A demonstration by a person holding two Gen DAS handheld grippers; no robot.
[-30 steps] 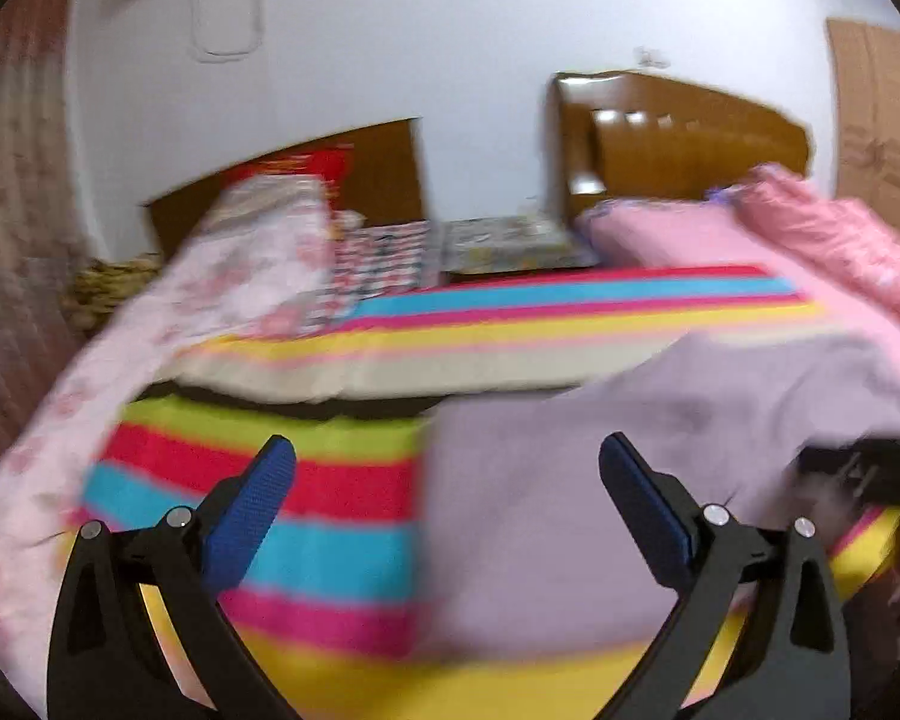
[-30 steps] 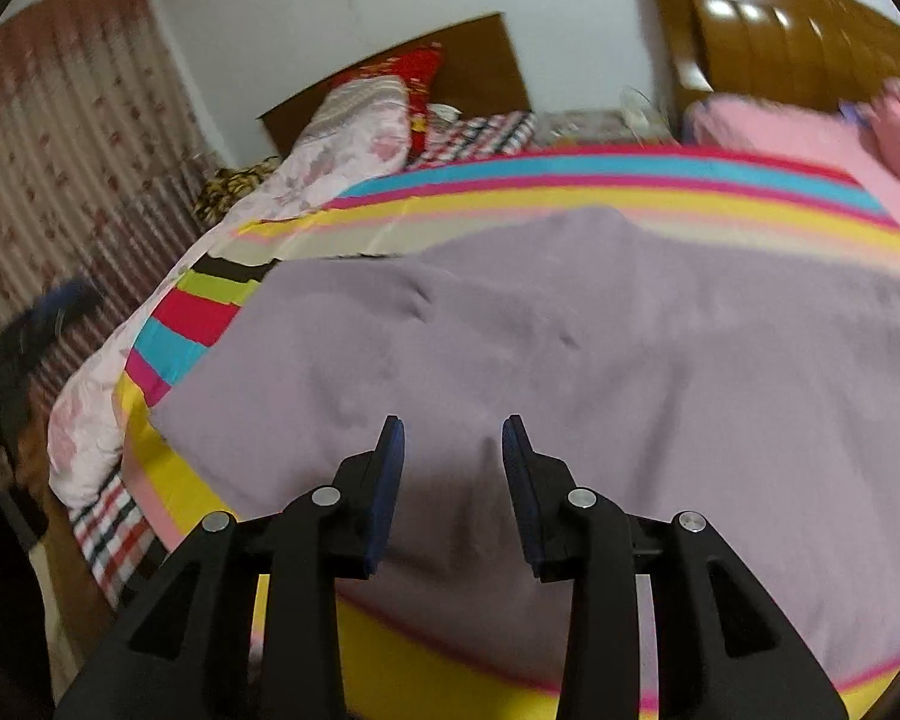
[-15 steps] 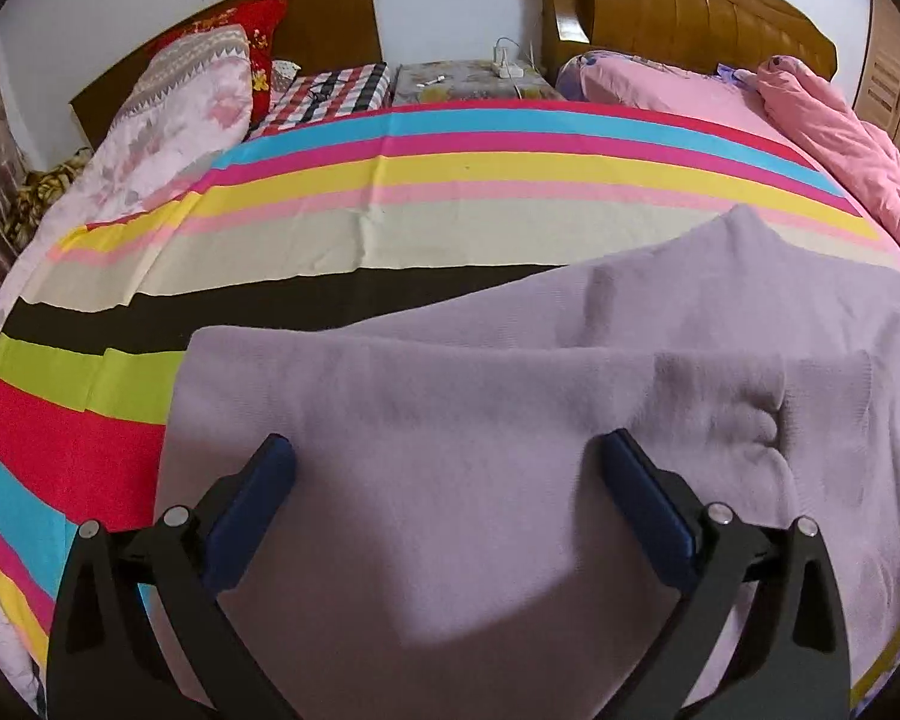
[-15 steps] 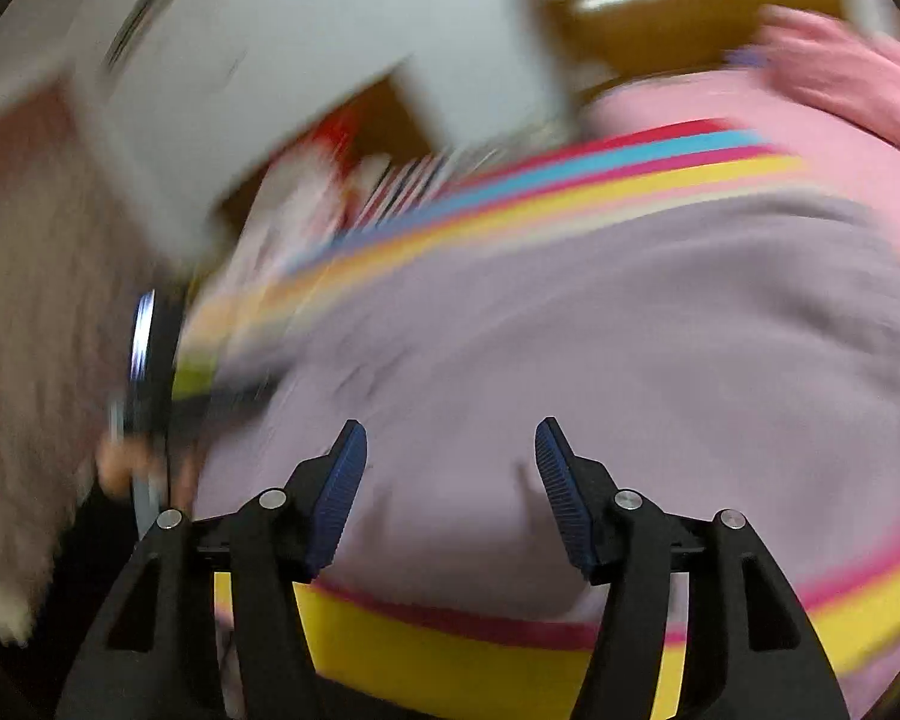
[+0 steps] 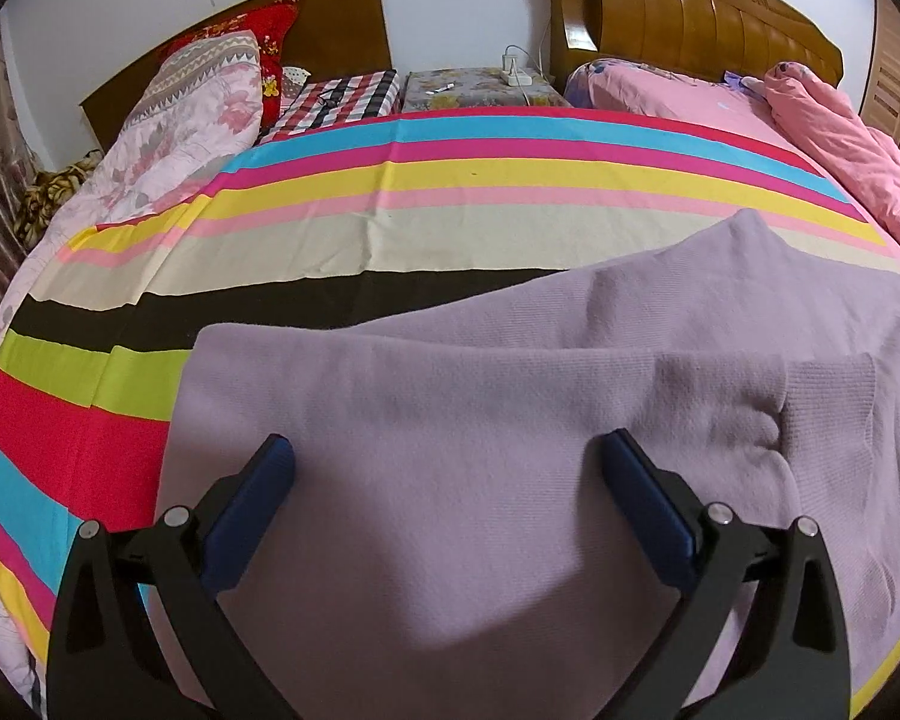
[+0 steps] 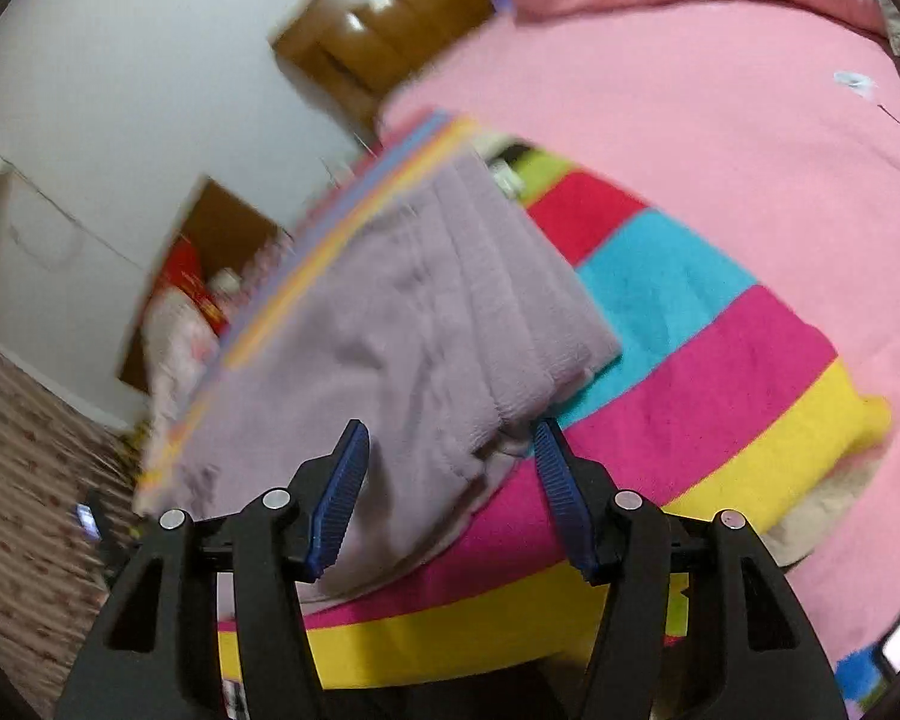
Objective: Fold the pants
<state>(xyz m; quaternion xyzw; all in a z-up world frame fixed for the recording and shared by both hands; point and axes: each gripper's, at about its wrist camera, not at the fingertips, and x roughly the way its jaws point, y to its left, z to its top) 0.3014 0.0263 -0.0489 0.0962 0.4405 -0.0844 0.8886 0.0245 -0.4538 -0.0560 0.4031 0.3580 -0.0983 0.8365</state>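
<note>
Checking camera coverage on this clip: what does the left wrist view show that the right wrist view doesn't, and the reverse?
Left wrist only: the open left gripper over the lilac pants, the ribbed cuff, the nightstand.
Right wrist only: the right gripper, jaws just opened, nothing between them, at the pants' end; the yellow edge of the striped sheet.
Shared: pants, sheet, pink bedding.
</note>
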